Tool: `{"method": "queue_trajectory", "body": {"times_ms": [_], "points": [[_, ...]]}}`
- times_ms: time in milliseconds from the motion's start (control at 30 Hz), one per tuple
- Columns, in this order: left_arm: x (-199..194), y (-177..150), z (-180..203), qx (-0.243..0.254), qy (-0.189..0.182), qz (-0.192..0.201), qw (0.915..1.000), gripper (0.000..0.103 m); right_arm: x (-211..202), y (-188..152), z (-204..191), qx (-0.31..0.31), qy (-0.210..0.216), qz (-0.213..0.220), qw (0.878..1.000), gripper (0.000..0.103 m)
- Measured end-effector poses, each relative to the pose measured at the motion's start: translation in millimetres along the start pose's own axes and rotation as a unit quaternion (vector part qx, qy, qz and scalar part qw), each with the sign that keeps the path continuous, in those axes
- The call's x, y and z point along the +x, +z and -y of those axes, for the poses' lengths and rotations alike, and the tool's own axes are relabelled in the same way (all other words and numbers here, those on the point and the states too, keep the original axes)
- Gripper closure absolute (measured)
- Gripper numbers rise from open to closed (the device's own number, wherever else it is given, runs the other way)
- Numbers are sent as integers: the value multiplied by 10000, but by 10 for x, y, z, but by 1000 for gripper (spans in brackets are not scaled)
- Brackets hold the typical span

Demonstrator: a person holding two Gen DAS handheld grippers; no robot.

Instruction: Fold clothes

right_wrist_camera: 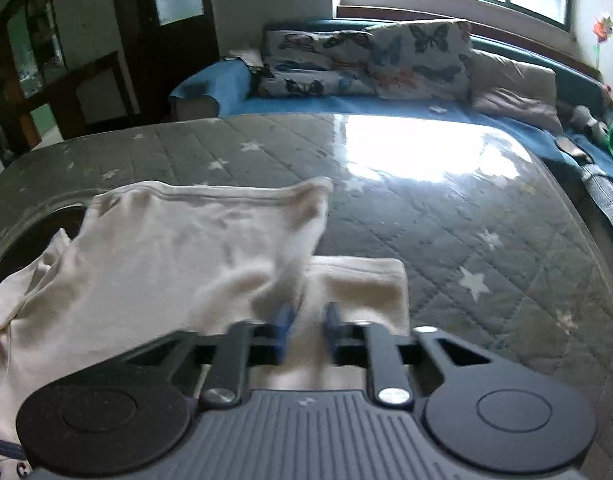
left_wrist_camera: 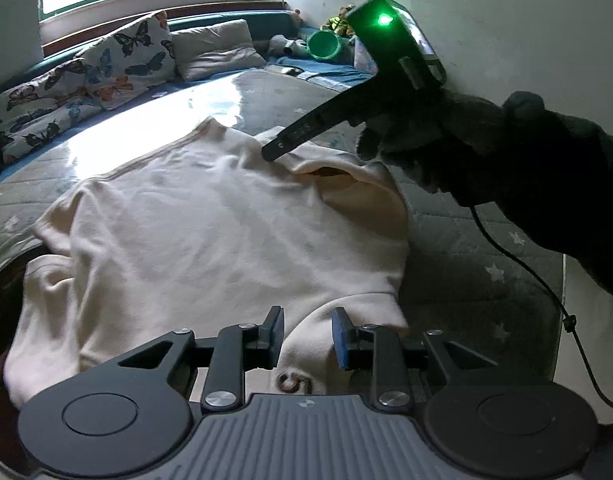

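Between the left gripper's (left_wrist_camera: 308, 334) parted fingers lay the cream shirt's (left_wrist_camera: 210, 232) near edge, unpinched, spread over the quilted mat (left_wrist_camera: 466, 248). Beyond them, the right gripper (left_wrist_camera: 272, 152) had pinched a far fold, its fingers closed on the cloth, apparently to carry it over.

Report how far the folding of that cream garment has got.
Done: the cream garment lies spread on the quilted surface, one edge already folded over near the left gripper, which is open. In hand: the right gripper pinches a raised fold at the far side. Left: the remaining folds; it is not yet a compact stack.
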State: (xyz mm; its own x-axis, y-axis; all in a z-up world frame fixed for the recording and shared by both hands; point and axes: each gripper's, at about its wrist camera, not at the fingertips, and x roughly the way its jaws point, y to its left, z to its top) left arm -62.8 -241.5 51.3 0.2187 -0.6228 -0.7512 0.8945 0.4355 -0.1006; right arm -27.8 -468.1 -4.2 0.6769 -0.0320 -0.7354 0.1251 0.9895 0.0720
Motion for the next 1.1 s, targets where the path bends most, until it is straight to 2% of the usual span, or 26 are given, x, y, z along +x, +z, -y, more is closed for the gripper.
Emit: {"method": "queue_trajectory", "body": {"times_ms": [233,433,500,533,633,733,867,1033,1100], "points": [[178,6,117,195,-82,-152,9997,68,-689,-89,442,378,-372,949,9941,101],[229,-6,145,293,-89,-200,9993,66,-1277,-436,1001,895,-1131,1405,9795,101],[237,-12,158,362,-103,-221,9990,65,-1295,-602,1225,1147,-1151,1163,9798,99],[241,-15,169,412,-102,-239,9988,65,-1269,-694,1300,1240,-1247,991,9794,95],[253,-23,200,561,-98,-295,9979,64,-1170,-932,1472,1414,-1676,549,9741,94],[214,24,236,656,-126,-273,9974,64,-1180,-1035,1568,1578,-1710,646,9704,94],[202,158,378,859,-246,-96,9960,59,-1144,-931,1477,1353,-1369,793,9781,92],[448,273,645,1165,-178,-66,9930,58,-905,-782,1444,1126,-1389,600,9820,74],[538,292,742,1249,-149,-108,9920,58,-821,-783,1495,1168,-1420,484,9818,73]]}}
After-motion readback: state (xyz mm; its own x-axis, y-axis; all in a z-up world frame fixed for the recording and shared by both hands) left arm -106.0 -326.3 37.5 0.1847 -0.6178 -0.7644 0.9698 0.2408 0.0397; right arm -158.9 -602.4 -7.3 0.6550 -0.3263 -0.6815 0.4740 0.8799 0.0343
